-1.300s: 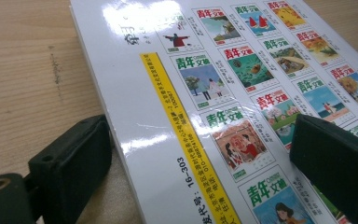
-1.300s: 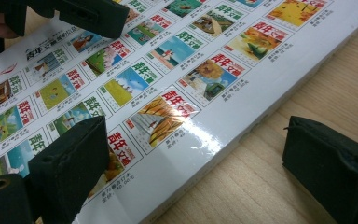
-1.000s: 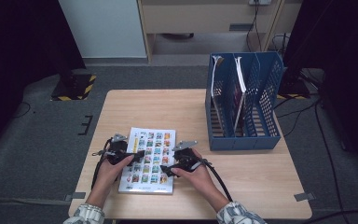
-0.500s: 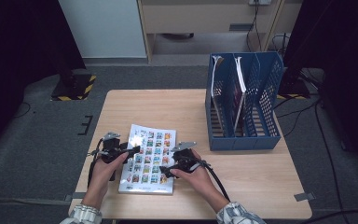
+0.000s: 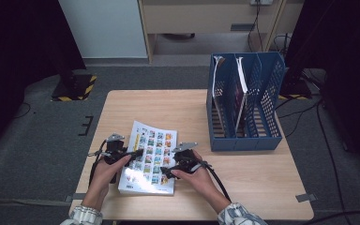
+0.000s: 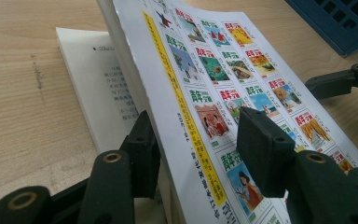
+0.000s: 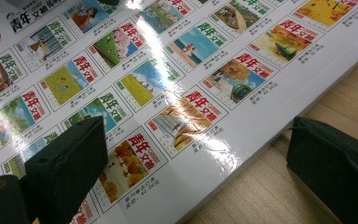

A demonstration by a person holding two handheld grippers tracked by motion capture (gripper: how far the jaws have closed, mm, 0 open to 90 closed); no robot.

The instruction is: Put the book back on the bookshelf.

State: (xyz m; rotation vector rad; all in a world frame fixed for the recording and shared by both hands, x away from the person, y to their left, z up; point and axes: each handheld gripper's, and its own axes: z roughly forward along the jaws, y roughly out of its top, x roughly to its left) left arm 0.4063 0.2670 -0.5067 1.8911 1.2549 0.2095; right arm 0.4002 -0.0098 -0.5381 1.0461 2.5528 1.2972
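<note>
The magazine (image 5: 149,158) lies on the surface (image 5: 243,173), low and left of the middle. The left gripper (image 5: 133,153) has just been closing its jaws around the lifted left edge; they look nearly pinched on it, so lifting can start. The right gripper (image 5: 168,172) rests wide open on the right edge.

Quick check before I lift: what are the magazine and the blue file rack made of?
Magazine: paper with a glossy coated cover, judging by the glare streaks and thin stacked page edges. Blue file rack: likely moulded plastic, matte, with perforated grid walls and uniform colour.
</note>
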